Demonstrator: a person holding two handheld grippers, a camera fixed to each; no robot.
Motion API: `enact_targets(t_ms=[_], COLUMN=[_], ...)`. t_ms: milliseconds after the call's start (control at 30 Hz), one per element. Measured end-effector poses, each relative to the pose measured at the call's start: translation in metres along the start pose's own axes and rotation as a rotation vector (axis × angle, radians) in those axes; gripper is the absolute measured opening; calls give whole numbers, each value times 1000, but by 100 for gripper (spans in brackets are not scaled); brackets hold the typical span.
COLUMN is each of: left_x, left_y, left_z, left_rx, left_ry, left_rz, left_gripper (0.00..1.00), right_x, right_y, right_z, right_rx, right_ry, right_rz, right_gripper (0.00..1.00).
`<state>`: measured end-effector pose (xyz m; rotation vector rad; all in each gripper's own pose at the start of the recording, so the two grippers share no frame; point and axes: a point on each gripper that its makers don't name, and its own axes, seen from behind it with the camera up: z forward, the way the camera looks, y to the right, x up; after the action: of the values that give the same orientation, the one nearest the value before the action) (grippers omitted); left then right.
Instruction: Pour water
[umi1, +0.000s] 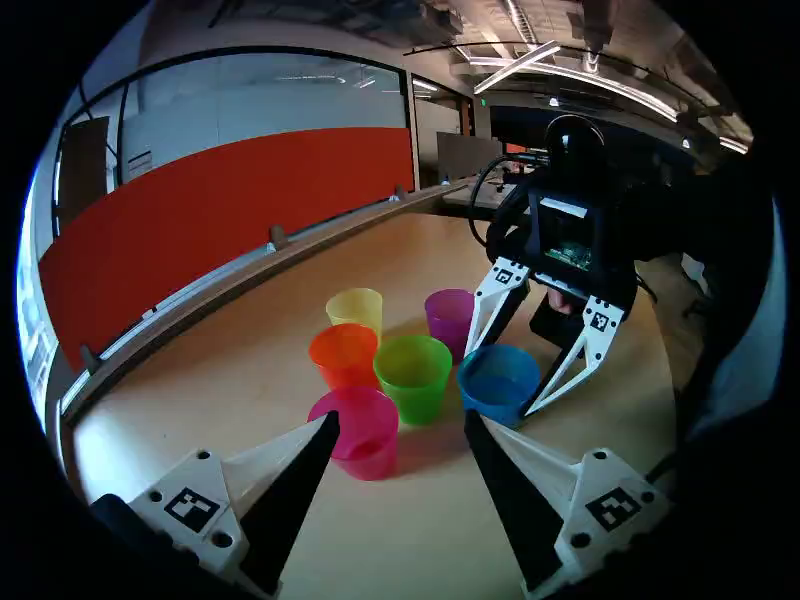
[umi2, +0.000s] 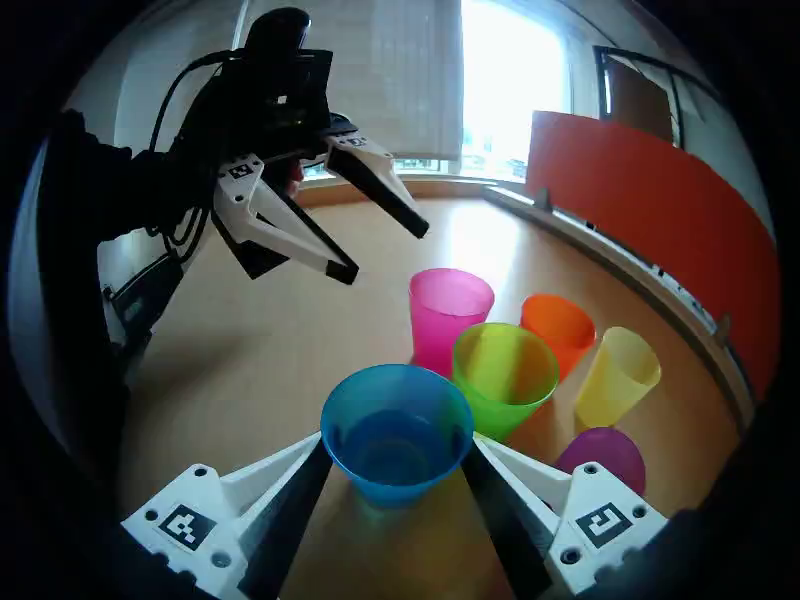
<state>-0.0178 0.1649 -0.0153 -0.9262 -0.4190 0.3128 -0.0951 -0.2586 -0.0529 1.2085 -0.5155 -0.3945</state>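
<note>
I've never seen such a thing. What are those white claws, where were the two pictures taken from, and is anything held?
No robot: a person holds two claw-like grippers, each carrying a camera that looks along its own two fingers. Each picture is one gripper's view, with the other opposite. The right gripper straddles the blue cup, which seems to hold water; whether it squeezes is unclear. The left gripper hangs open, empty. Five more plastic cups stand on the wooden table: green, pink, orange, yellow, purple.

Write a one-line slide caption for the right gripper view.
Right gripper straddles the blue cup among five other coloured cups on a wooden table; left gripper hovers open beyond.
</note>
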Motion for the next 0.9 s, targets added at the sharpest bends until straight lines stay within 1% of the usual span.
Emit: enact_targets(t_ms=[167,433,700,900], left_x=[1,3,5,6], left_y=[0,2,6,9], left_z=[-1,-3,-4,-1], left_rx=[2,2,-4,-9], left_ry=[1,5,3,0], left_rz=[1,4,4,6], left_gripper=[93,93,93,93], right_x=[6,17,33,41], right_y=[1,3,2,4], right_z=[-3,-12,-25,-34], right_rx=[-5,-15,-30,-50], right_ry=[17,50,103,137], right_rz=[-9,-4,-7,-9], right_gripper=[89,89,89,89])
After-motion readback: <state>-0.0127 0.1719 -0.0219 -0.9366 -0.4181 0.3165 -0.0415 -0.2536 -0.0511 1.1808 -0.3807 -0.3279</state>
